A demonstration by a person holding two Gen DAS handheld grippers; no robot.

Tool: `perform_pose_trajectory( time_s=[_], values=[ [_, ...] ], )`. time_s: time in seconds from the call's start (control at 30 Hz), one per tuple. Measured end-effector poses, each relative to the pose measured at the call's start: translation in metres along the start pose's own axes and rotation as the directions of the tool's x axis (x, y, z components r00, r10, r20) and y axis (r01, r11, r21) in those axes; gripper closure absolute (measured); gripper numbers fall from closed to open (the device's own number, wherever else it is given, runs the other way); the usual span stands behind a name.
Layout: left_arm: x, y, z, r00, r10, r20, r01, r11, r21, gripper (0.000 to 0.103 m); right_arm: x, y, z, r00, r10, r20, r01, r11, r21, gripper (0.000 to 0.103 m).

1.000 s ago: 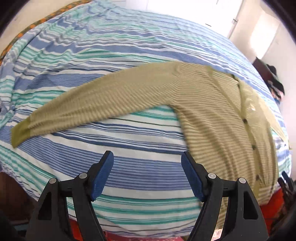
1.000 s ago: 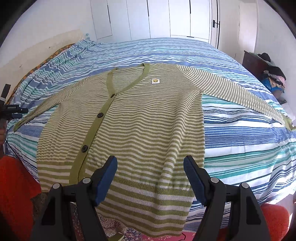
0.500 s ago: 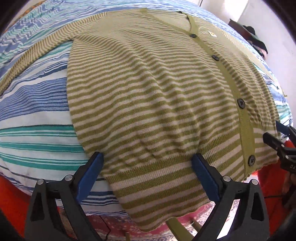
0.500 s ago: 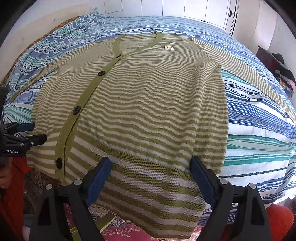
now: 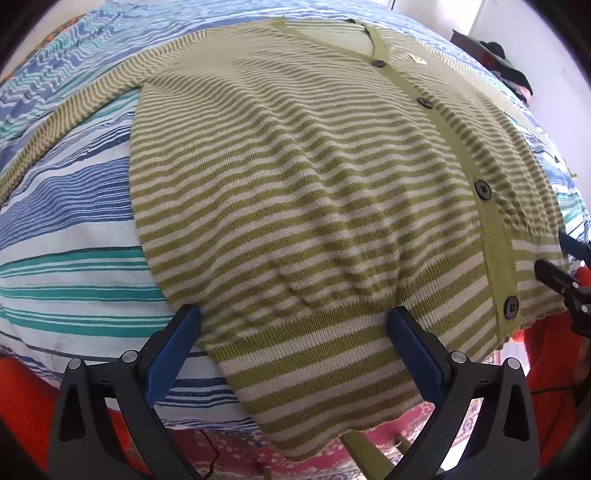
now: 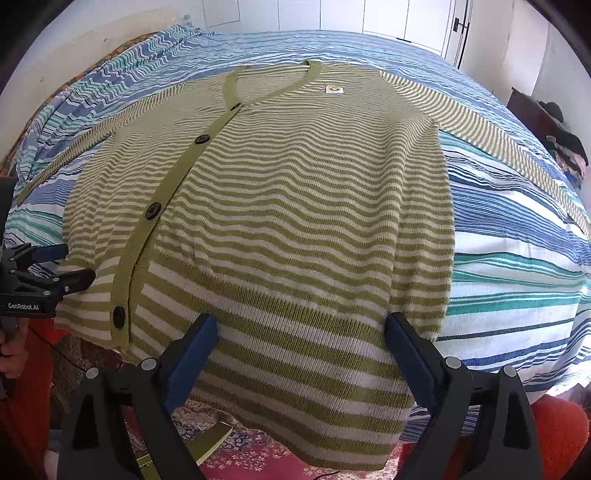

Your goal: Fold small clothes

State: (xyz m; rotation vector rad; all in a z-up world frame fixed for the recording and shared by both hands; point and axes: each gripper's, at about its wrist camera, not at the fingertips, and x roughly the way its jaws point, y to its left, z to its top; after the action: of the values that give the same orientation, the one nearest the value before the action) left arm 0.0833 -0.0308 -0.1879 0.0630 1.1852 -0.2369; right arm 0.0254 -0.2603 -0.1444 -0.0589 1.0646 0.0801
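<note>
A green and cream striped cardigan (image 5: 295, 184) (image 6: 295, 203) lies buttoned and flat on the bed, sleeves spread out. Its hem hangs over the near edge. My left gripper (image 5: 293, 312) hovers over the hem's left part, jaws opening wide, the pads not pressing the cloth. My right gripper (image 6: 301, 318) stands over the hem's right part, jaws also opening, with the striped band between the fingers but not pinched. Each gripper shows in the other's view: the right gripper (image 5: 561, 280) at the right edge, the left gripper (image 6: 48, 273) at the left edge.
A blue, teal and white striped sheet (image 5: 66, 240) (image 6: 517, 258) covers the bed. A dark cabinet with piled clothes (image 6: 554, 125) stands at the far right, white wardrobe doors (image 6: 369, 14) behind. A patterned red rug (image 6: 258, 454) lies below the hem.
The left gripper swung from over the left sleeve to the hem's left part and came lower. The right gripper sank toward the hem. Both sets of jaws have widened.
</note>
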Motion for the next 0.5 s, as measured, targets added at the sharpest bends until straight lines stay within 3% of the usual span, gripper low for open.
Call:
perform_pose_trajectory(
  time_s=[0.5],
  values=[
    [0.0010,0.0029,-0.0097,1.000,0.010,-0.006,-0.010,1.000,0.001,0.001,-0.0022,-0.0008,-0.0025,1.000,0.006,-0.003,-0.006,1.000,0.004,0.011]
  ],
)
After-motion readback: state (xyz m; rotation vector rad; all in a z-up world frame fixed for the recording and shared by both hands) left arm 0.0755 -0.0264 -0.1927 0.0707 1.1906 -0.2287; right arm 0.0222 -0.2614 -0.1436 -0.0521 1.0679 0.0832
